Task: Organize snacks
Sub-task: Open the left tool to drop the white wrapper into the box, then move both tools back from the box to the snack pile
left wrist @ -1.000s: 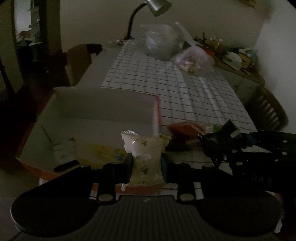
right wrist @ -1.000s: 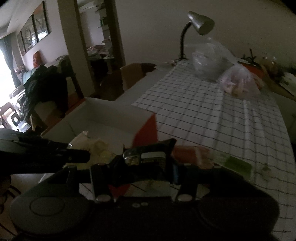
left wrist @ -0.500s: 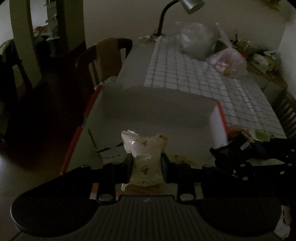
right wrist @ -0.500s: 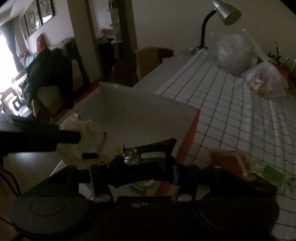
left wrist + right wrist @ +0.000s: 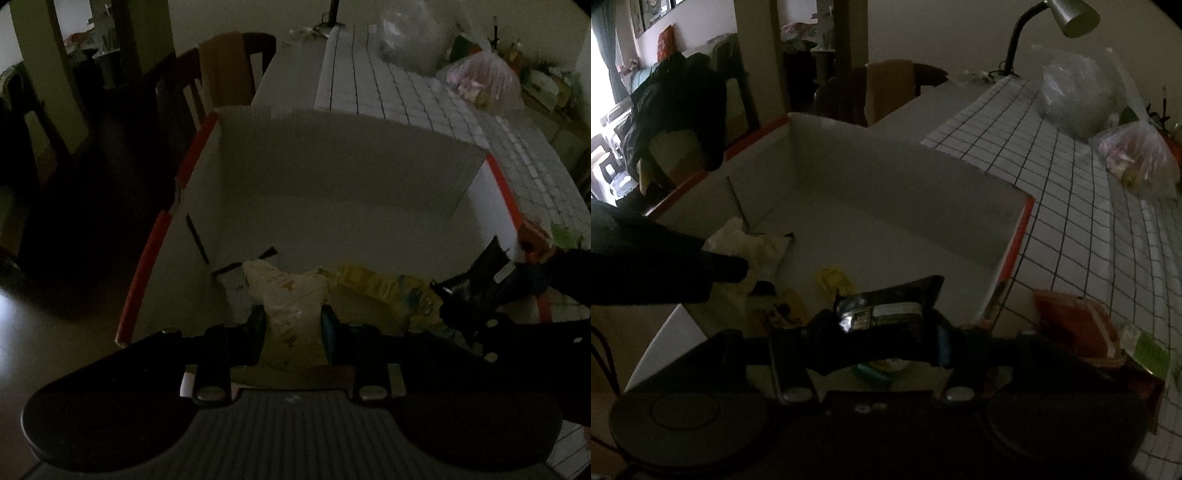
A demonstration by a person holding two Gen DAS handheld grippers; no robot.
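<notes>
Left tongs (image 5: pixel 293 325) are clamping a cream snack packet (image 5: pixel 291 299) at lower center, above the white box (image 5: pixel 332 177). Right tongs (image 5: pixel 875 343) are clamping a dark snack packet (image 5: pixel 886 314) at lower center.

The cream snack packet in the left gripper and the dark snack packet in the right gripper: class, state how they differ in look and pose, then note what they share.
Colour: the cream snack packet is pale with small printed marks; the dark snack packet is black with a shiny silver patch.
Pose: the cream snack packet stands lengthwise out of the left gripper; the dark snack packet lies crosswise in the right gripper.
Shared: each is pinched between two fingers over the open white box.
</notes>
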